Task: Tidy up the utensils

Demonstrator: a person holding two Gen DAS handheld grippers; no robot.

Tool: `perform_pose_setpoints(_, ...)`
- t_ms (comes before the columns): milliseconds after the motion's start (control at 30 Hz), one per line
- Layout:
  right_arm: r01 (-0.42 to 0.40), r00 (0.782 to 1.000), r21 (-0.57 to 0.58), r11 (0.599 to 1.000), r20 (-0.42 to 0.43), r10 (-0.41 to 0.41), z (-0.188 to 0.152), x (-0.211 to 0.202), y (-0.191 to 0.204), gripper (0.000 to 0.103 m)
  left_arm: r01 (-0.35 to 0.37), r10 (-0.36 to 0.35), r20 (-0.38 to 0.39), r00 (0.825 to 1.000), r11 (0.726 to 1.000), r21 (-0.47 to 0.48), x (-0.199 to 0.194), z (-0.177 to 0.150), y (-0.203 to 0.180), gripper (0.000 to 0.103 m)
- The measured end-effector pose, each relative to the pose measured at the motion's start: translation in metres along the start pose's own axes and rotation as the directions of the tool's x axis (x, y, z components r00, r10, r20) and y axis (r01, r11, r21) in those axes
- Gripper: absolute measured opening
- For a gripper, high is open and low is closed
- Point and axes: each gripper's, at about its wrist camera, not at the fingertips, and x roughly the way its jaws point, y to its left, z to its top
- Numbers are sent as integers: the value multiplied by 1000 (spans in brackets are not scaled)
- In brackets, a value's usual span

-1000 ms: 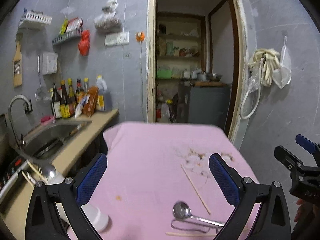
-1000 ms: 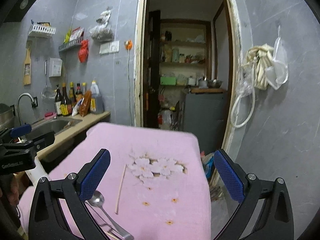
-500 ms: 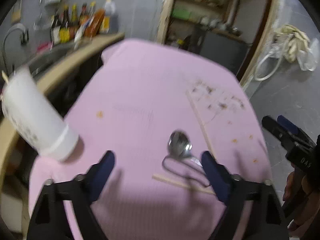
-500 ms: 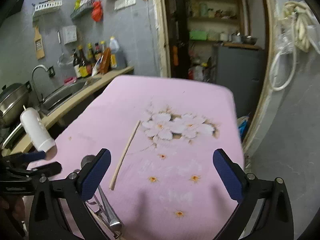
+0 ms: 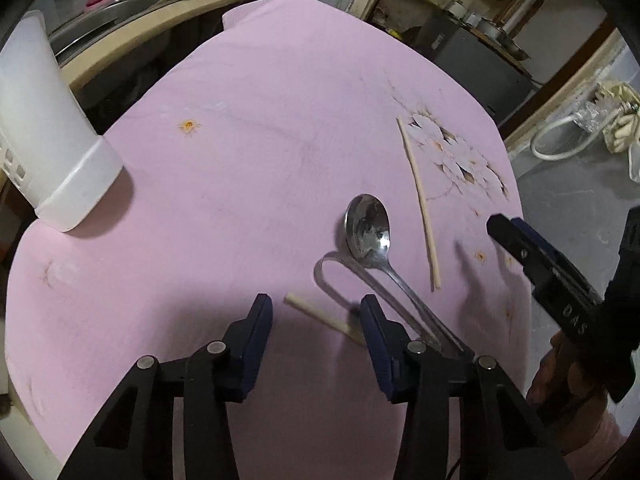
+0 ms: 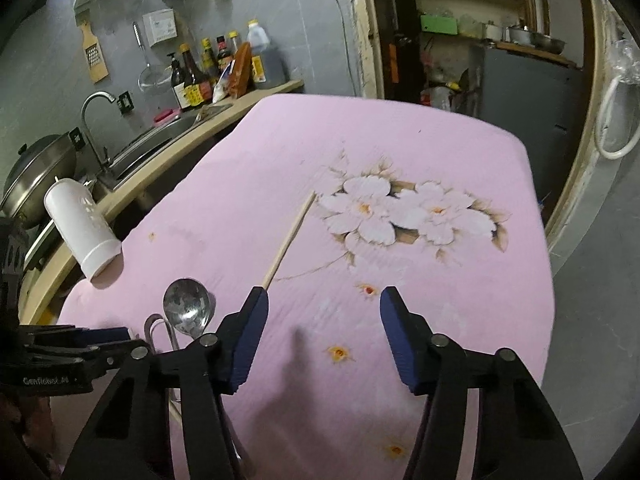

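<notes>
Spoon [image 5: 367,231] flat, bowl away, handle near

Left of the open doorway [image 6: 460,28] a grey wall [image 6: 304,20] backs a counter [image 6: 208,128] (sink, bottles); shelves stand beyond it.

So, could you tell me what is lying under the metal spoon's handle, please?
A looped metal utensil lies under the spoon, on the pink cloth. Its far ends and the spoon's handle tip are hidden behind the left gripper.
</notes>
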Motion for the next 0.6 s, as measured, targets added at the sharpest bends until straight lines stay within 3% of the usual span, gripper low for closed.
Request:
perform_pose_setpoints(167, -13, 1000, 8, 1000, -16, 13, 0, 5, -2, 52, -15, 15, 4, 1000, 1000, 1, 9, 11, -5, 19)
perform_pose_setpoints(600, -28, 999, 35, 999, -34, 30, 6, 19, -11, 52, 24, -24, 0, 1000, 998, 66, 20, 41, -19, 8)
